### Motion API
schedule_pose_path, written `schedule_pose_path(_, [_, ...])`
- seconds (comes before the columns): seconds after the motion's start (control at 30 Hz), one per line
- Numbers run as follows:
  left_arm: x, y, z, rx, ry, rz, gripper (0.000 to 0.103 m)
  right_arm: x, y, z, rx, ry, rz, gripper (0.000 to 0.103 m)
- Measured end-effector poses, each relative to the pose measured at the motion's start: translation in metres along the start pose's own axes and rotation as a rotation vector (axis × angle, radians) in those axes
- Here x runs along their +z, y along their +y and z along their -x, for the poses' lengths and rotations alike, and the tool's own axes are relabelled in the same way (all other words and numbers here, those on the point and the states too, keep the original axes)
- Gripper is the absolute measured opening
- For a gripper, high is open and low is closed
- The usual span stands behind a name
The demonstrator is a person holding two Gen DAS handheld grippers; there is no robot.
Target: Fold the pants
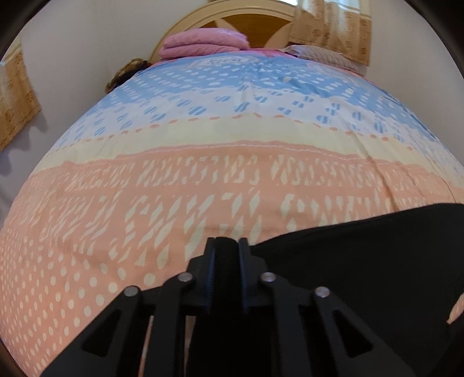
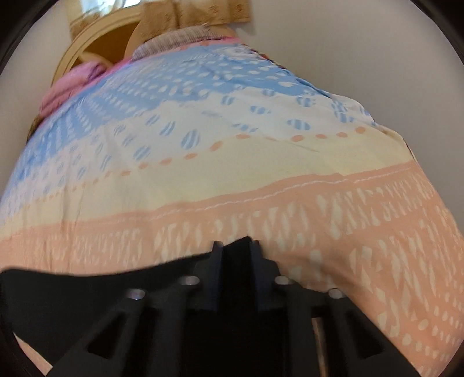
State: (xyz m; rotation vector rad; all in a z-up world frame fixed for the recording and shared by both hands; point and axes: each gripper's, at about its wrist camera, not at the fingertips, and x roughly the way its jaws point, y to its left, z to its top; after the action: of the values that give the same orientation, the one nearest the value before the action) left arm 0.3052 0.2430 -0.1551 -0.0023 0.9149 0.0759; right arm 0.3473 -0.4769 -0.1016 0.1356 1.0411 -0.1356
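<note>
The black pants [image 1: 362, 261] hang between my two grippers above the patterned bedspread [image 1: 203, 174]. In the left wrist view my left gripper [image 1: 227, 242] is shut on a corner of the pants, and the cloth stretches away to the right. In the right wrist view my right gripper [image 2: 235, 245] is shut on the other corner of the pants [image 2: 87, 287], and the cloth stretches away to the left. The rest of the pants hangs below the grippers, out of sight.
The bedspread [image 2: 232, 150] has pink, cream and blue bands. A folded pink blanket [image 1: 203, 43] and a pillow [image 1: 322, 55] lie by the wooden headboard [image 1: 252, 23]. Curtains [image 1: 333, 26] hang behind. White walls flank the bed.
</note>
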Motion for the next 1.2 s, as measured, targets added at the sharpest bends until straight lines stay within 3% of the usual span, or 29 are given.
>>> schedule_pose_path(0.03, [0.002, 0.001, 0.001, -0.002, -0.003, 0.002, 0.014, -0.001, 0.002, 0.002, 0.002, -0.003, 0.009, 0.011])
schedule_pose_path(0.1, [0.002, 0.002, 0.004, -0.01, -0.007, 0.016, 0.014, -0.004, 0.006, 0.01, 0.016, -0.024, 0.02, 0.009])
schedule_pose_path(0.53, [0.004, 0.006, 0.035, -0.053, -0.097, 0.029, 0.013, -0.024, 0.014, 0.084, 0.028, -0.23, 0.048, 0.008])
schedule_pose_path(0.97, [-0.008, 0.018, 0.072, -0.103, -0.199, 0.073, 0.013, -0.077, -0.025, 0.155, 0.126, -0.401, -0.009, 0.006])
schedule_pose_path(1.2, [-0.026, 0.028, 0.094, -0.151, -0.248, 0.111, 0.013, -0.11, -0.045, 0.177, 0.166, -0.429, -0.048, 0.002])
